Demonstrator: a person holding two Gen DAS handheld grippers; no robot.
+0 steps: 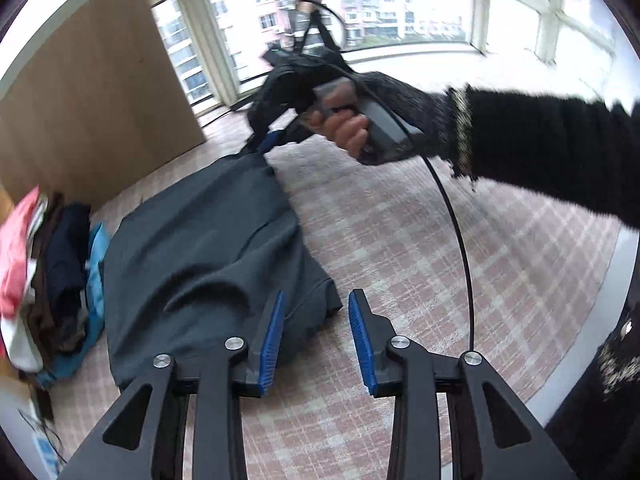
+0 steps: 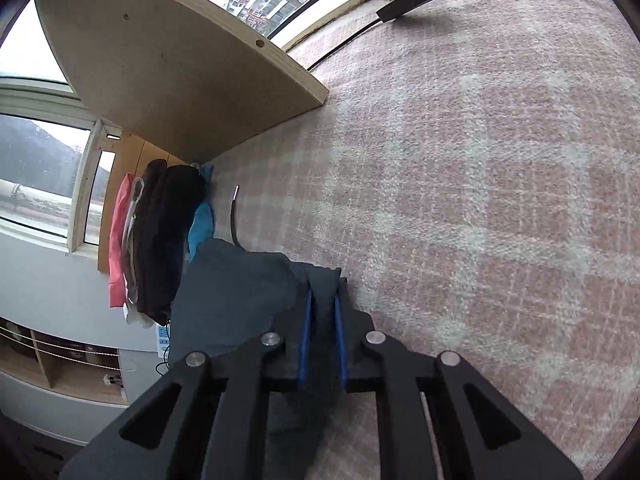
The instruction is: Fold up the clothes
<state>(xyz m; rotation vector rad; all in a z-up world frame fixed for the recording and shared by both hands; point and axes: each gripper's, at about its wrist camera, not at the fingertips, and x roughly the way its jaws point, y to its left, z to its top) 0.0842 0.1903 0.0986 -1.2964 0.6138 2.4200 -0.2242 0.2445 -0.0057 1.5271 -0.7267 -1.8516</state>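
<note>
On the plaid cloth [image 1: 400, 240], one grey garment [image 1: 200, 248], two grippers.

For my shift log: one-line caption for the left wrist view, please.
Left gripper open beside dark grey garment on plaid surface; right gripper lifts its far end.

Bare checked cloth [image 1: 420, 248] rightward; clothes pile [image 1: 52, 276] and wooden board [image 1: 92, 108] crowding the left.
</note>
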